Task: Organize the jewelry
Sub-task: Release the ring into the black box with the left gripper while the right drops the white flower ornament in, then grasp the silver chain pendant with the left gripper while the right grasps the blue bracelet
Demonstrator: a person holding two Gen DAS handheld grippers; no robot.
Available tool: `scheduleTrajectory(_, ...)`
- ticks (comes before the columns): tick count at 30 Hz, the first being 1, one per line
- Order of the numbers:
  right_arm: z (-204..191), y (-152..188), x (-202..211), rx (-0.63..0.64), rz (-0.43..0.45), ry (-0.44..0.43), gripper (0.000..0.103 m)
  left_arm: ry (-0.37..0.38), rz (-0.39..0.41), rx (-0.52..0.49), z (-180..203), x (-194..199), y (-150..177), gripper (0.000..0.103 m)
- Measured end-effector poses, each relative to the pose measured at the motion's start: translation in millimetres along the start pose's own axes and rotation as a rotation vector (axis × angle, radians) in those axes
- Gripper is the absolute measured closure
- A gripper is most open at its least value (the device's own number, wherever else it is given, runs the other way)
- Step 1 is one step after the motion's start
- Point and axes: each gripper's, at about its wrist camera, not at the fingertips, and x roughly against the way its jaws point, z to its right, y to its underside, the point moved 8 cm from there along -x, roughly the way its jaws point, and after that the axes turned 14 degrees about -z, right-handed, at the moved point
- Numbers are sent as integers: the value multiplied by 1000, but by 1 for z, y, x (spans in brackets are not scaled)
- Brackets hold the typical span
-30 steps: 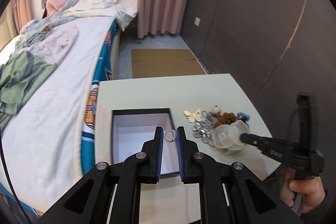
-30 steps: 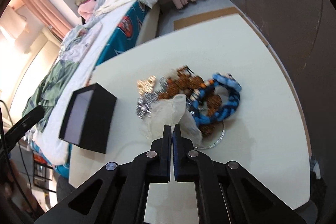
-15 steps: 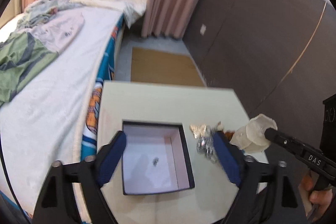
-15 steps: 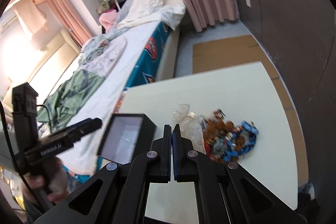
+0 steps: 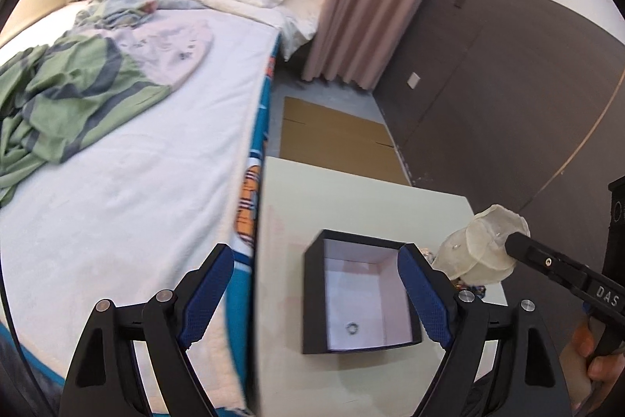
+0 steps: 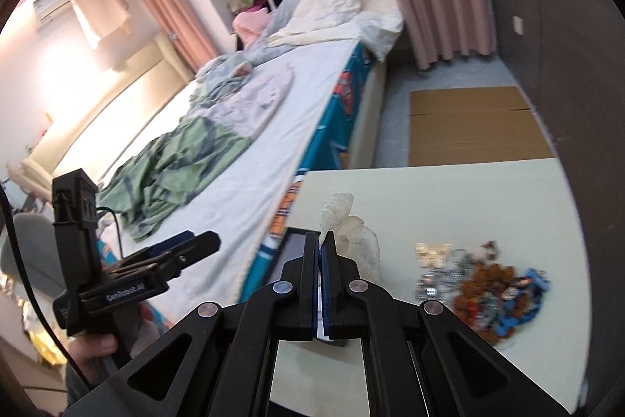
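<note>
Above the box (image 5: 361, 294) holding a ring (image 5: 352, 328): left hand-held gripper (image 5: 316, 296) spread wide and empty; right hand-held gripper (image 6: 321, 245) clamps a translucent flower ornament (image 6: 351, 237) for boxing

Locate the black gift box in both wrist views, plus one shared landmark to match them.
Left wrist: the black gift box sits at lower centre on the table, open, between the spread fingers of the left gripper, with a small ring on its floor.
Right wrist: only a corner of the box shows, lower centre-left, behind the right gripper.
Shared landmark: the translucent shell flower ornament clamped by the right gripper.
</note>
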Motion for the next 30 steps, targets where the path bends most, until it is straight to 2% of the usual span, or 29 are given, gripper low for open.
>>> scheduleTrajectory(2, -8, 2, -10, 8, -36, -30, 99, -3, 1, 11, -6, 2, 2, 17)
scheduleTrajectory(3, -9, 3, -17, 2, -66, -22, 92, -5, 1, 16, -8, 3, 2, 17)
scheduleTrajectory(4, -7, 4, -23, -8, -88, -6, 70, -5, 1, 17, -10, 3, 2, 17)
scheduleTrajectory(5, -4, 6, -25, -22, -89, 9, 54, -6, 1, 16, -10, 4, 2, 17)
scheduleTrajectory(6, 0, 7, -22, -35, -66, 19, 33, -7, 1, 11, -9, 5, 3, 17)
scheduleTrajectory(7, 3, 7, -19, -44, -50, 23, 30, -8, 0, 6, -8, 5, 4, 17)
scheduleTrajectory(10, 16, 12, -12, -77, -48, 21, 30, -8, -8, -12, -2, 3, 5, 17)
scheduleTrajectory(13, 32, 17, -2, -103, -30, 56, 30, 4, -19, -37, 10, 0, 7, 17)
scheduleTrajectory(21, 82, 35, 28, -202, 6, 114, 30, 4, -43, -146, 62, -11, 10, 17)
scheduleTrajectory(30, 132, 56, 49, -304, 31, 125, 30, -6, -150, -283, 123, -39, 21, 17)
